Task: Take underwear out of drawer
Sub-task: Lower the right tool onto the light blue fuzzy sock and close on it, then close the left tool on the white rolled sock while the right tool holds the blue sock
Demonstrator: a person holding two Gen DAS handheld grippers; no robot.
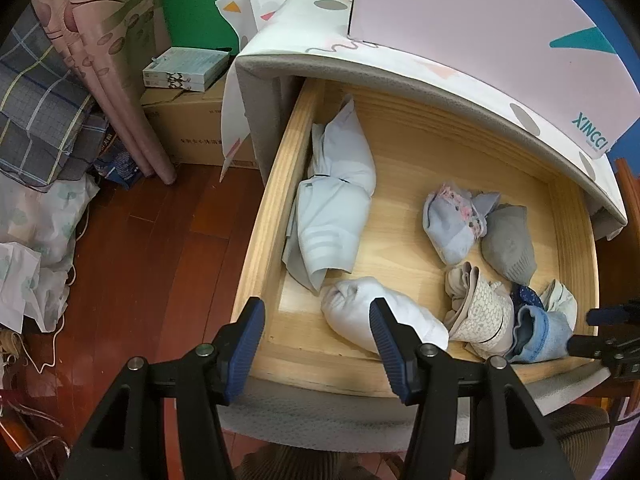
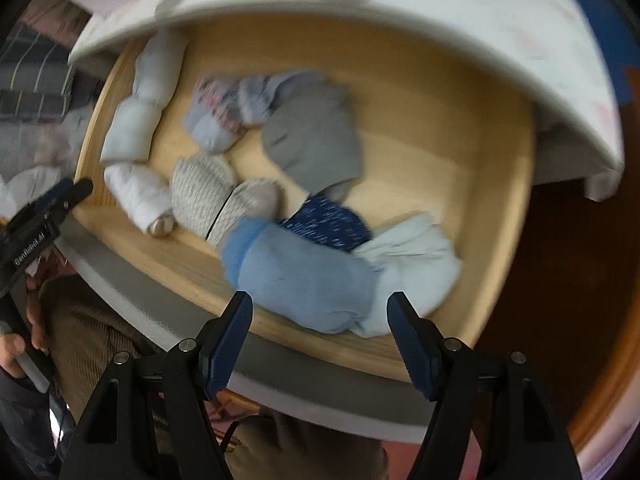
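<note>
Partly blurred, my right view shows the blue roll (image 2: 304,284) lying crosswise at the drawer (image 2: 500,240) front, beneath the right gripper (image 2: 320,340). Both grippers, left (image 1: 316,344) too, half open, empty.

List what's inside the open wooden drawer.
The drawer holds rolled garments: long pale blue roll, white roll, floral bundle, grey one, patterned cream one, navy, blue. The back is hidden under the cabinet top.
</note>
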